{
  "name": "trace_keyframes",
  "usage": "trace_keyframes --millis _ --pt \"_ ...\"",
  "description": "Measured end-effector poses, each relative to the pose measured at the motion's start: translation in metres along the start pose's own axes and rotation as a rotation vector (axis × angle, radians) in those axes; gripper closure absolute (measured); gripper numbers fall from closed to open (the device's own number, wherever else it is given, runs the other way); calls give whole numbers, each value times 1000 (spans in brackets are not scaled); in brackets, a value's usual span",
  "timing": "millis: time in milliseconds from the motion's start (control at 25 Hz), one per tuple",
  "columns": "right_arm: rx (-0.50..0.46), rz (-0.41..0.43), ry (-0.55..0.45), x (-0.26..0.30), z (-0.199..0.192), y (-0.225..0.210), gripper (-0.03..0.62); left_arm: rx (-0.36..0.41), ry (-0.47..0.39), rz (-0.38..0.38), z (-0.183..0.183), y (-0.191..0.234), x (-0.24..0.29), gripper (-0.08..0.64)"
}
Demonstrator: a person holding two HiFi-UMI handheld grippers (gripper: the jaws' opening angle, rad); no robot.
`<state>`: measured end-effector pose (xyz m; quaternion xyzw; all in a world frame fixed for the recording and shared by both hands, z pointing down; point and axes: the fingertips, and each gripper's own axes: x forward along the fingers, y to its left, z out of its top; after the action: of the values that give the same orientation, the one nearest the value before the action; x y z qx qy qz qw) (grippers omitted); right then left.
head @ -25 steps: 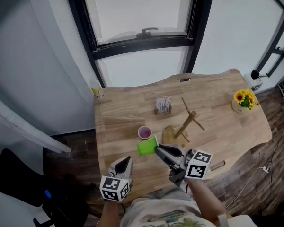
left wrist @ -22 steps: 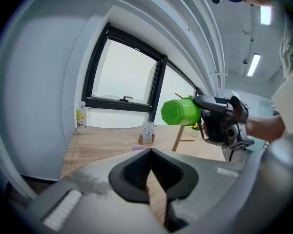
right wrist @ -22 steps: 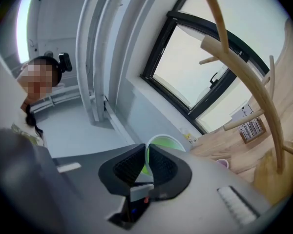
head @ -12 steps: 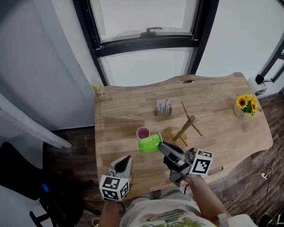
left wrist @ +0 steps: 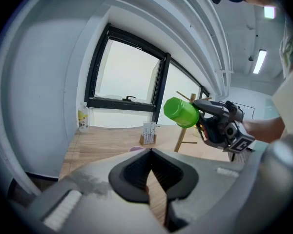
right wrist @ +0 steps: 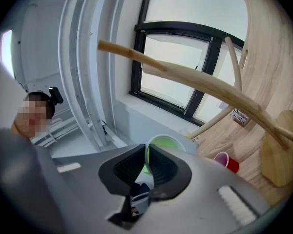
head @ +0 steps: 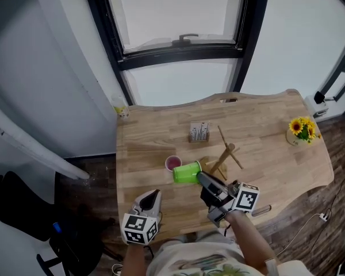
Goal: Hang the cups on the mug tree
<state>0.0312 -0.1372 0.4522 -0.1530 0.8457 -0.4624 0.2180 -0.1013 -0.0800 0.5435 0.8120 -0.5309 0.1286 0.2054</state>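
Observation:
A green cup (head: 187,172) hangs on its side above the table, just left of the wooden mug tree (head: 225,156). My right gripper (head: 200,177) is shut on the cup's wall; in the right gripper view the green cup (right wrist: 167,143) shows its open mouth between the pads, with a peg of the mug tree (right wrist: 224,91) crossing above it. A red cup (head: 173,163) stands upright on the table beside the green one. My left gripper (head: 152,195) waits near the front edge with its jaws together and nothing in them. From the left gripper view the green cup (left wrist: 180,112) shows in front of the tree.
The wooden table (head: 264,154) carries a small card holder (head: 199,132) behind the tree, a sunflower vase (head: 299,130) at the far right and a little bottle (head: 122,112) at the back left corner. A dark-framed window lies beyond.
My right gripper has carried the green cup to the right, closer to the mug tree, and rolled it further onto its side. The left gripper has stayed put.

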Motion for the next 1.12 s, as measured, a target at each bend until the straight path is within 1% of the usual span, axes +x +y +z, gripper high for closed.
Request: trace_keyframes --millis 320,800,1120 --pt "41 10 -16 -8 8 -9 565 -6 0 26 -2 -2 -3 555" --pt "102 -22 -44 -19 12 -27 565 -13 3 45 -4 -7 -5 555" --pt "111 -44 -57 -27 18 -39 565 -1 17 41 -6 -14 -4 555"
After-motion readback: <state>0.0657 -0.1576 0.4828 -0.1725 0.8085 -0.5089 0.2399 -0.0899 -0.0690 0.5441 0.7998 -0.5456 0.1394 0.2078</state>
